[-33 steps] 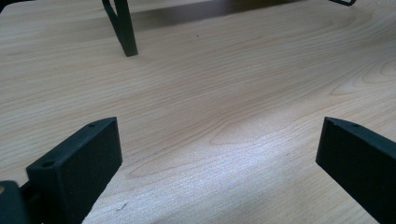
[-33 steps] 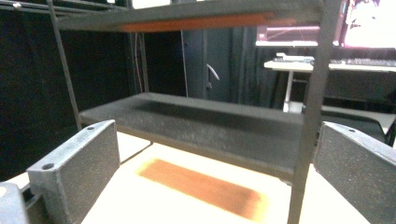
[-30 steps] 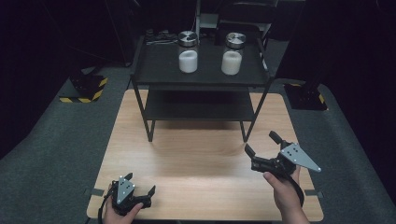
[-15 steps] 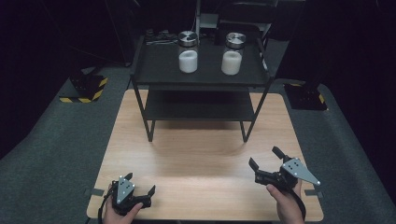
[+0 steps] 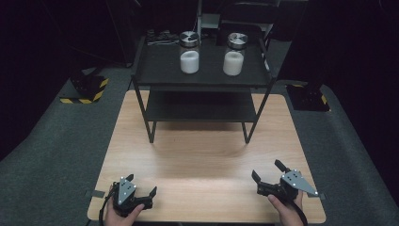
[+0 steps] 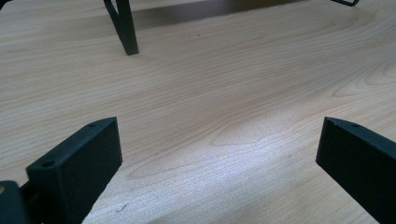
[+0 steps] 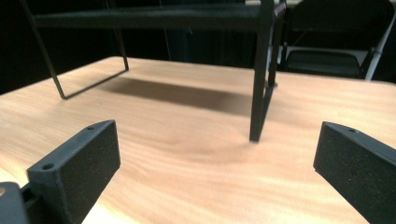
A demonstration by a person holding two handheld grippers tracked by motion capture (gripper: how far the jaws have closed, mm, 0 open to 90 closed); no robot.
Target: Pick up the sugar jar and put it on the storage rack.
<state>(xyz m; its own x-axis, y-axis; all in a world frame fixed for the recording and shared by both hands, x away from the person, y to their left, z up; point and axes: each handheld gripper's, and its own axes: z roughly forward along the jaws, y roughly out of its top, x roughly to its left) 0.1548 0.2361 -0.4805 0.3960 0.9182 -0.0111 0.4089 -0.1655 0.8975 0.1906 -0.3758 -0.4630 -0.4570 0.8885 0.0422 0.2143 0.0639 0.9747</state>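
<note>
- A pale wooden counter (image 5: 202,155) stands on grey carpet in a dark room, with black-and-yellow striped blocks on the floor at either far side.
- The left gripper (image 5: 139,186) has its fingers (image 6: 77,163) spread wide apart with nothing between them; in the left gripper view bare wood grain lies in the gap.
- It sits at the counter's near left corner, held from below by the person's left hand (image 5: 120,216).
- The right gripper (image 5: 268,172) likewise has its fingers (image 7: 74,168) well apart and empty, bare counter between them in the right gripper view.
- It sits at the near right corner in the person's right hand (image 5: 287,212), with a grey three-cornered plate on top.
- Both grippers point toward a black two-level shelf rack (image 5: 202,89) that stands on the far half of the counter, well apart from them; one of its legs rises ahead of the right gripper's fingers.
- On the rack's top level stand two jars with metal lids and white contents: the left jar (image 5: 189,54) and the right jar (image 5: 234,55), side by side and apart from each other.
- A dark chair shows beyond the counter in the right gripper view.
</note>
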